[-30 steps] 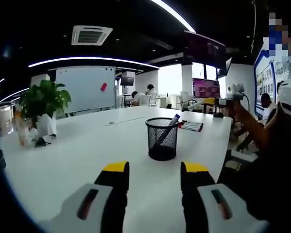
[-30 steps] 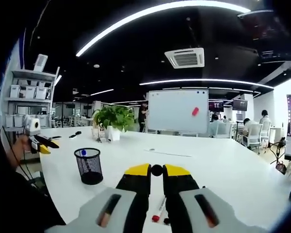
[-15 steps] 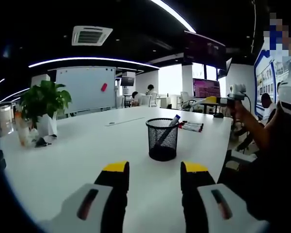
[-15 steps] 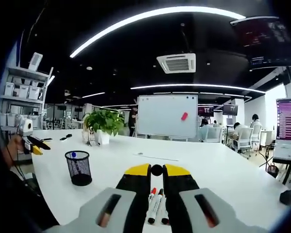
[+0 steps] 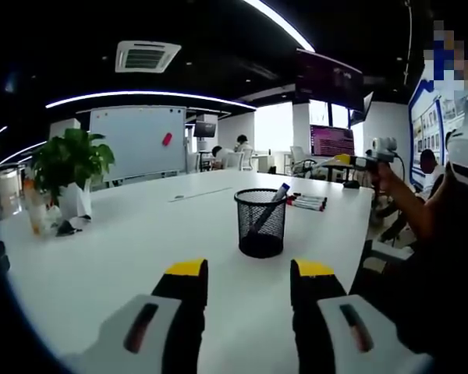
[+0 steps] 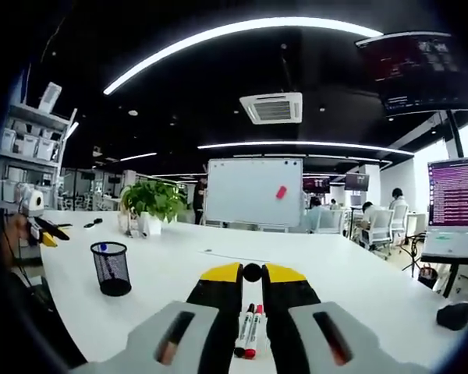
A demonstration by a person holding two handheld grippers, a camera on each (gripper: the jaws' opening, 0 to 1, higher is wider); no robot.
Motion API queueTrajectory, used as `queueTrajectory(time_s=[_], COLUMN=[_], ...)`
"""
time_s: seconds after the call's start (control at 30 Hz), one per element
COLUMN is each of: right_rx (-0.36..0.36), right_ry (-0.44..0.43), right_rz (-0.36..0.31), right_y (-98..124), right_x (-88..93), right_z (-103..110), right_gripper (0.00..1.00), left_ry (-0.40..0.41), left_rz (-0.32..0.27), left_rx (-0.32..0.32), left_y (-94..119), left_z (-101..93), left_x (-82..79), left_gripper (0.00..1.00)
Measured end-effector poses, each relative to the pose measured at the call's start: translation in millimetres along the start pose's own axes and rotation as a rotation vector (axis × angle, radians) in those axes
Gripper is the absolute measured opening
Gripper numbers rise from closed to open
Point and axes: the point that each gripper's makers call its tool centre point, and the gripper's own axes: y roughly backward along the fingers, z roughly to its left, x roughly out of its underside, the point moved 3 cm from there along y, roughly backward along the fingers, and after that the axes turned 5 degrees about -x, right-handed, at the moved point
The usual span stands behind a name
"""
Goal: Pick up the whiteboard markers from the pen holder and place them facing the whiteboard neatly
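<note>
Right gripper, jaws pinched on a black marker end, held above white table, w/ two more markers lying side by side on table under the jaws. Left gripper spread wide, holding nothing, aimed at black mesh pen holder w/ one blue-capped marker leaning inside. Beyond: row of markers on table just past holder, potted plant, whiteboard at far end.

Ceiling: black, with curved light strips and an air vent.
Desk: white, large.
Far side: plant, chairs, bright windows.
Left: shelves.
</note>
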Motion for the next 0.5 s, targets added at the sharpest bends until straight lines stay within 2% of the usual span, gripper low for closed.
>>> queueTrajectory(time_s=[0.27, 0.43, 0.5], right_rx=[0.062, 0.129, 0.135], right_ry=[-0.026, -0.032, -0.043], right_rz=[-0.012, 0.006, 0.021], right_y=[5, 9, 10], right_x=[8.6, 18.8, 23.9], right_z=[-20, -32, -35], right_gripper=[0.13, 0.13, 0.13], left_ry=[-0.001, -0.001, -0.002], left_rz=[-0.002, 0.0, -0.003], left_rx=[0.0, -0.003, -0.003], left_y=[0, 0, 0], left_z=[-0.3, -0.1, -0.4], left_x=[-0.4, -0.5, -1.3], left_gripper=[0.44, 0.44, 0.44])
